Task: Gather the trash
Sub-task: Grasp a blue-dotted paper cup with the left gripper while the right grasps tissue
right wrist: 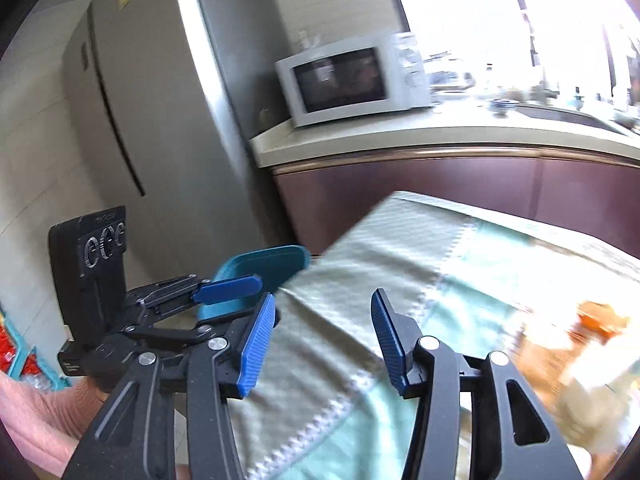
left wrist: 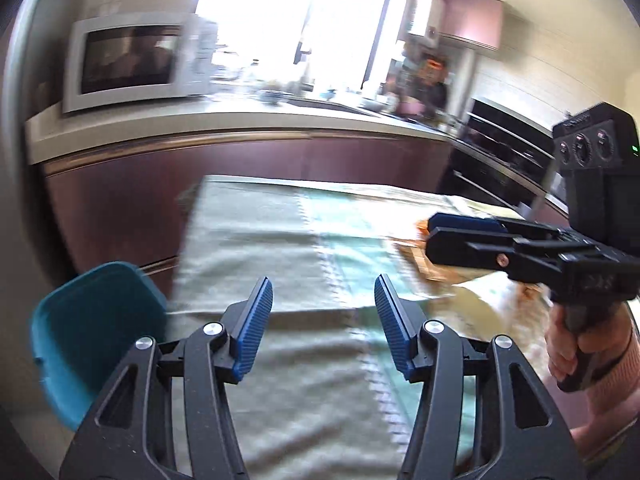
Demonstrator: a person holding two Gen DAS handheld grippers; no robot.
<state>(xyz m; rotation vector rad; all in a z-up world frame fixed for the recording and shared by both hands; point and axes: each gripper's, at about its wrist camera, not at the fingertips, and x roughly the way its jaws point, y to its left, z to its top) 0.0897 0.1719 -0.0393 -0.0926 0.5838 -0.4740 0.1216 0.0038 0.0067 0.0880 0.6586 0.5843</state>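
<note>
**Clerk:** Fingers (left wrist: 256,328), item one: on the left gripper (left wrist: 324,328) the blue pads stand apart, with nothing between them but green tablecloth (left wrist: 260,232) below. Item two: right gripper (right wrist: 324,340), pads likewise apart and empty.

**Checker:** Location of the trash?

**Clerk:** Orange wrapper (right wrist: 600,316), blurred, lies on the cloth toward the right side of the table, with pale paper (right wrist: 580,392) nearer the edge. In the left wrist view the right gripper's fingers hang above that same orange patch. What the litter actually is cannot be told through the smear.

**Checker:** Receptacle?

**Clerk:** Teal bin (left wrist: 96,336), off the table's left corner and lower than the tabletop, well apart from the litter.

**Checker:** Hazards, listed.

**Clerk:** One: both views are streaked, so a closing pinch would likely miss or catch only an edge. Two: the cloth is loose and wrinkled; pads set too low could nip the fabric and drag everything on it. Three: light paper near the edge could slide off if nudged. Four: the two grippers sit near each other and could knock together over one piece.
</note>
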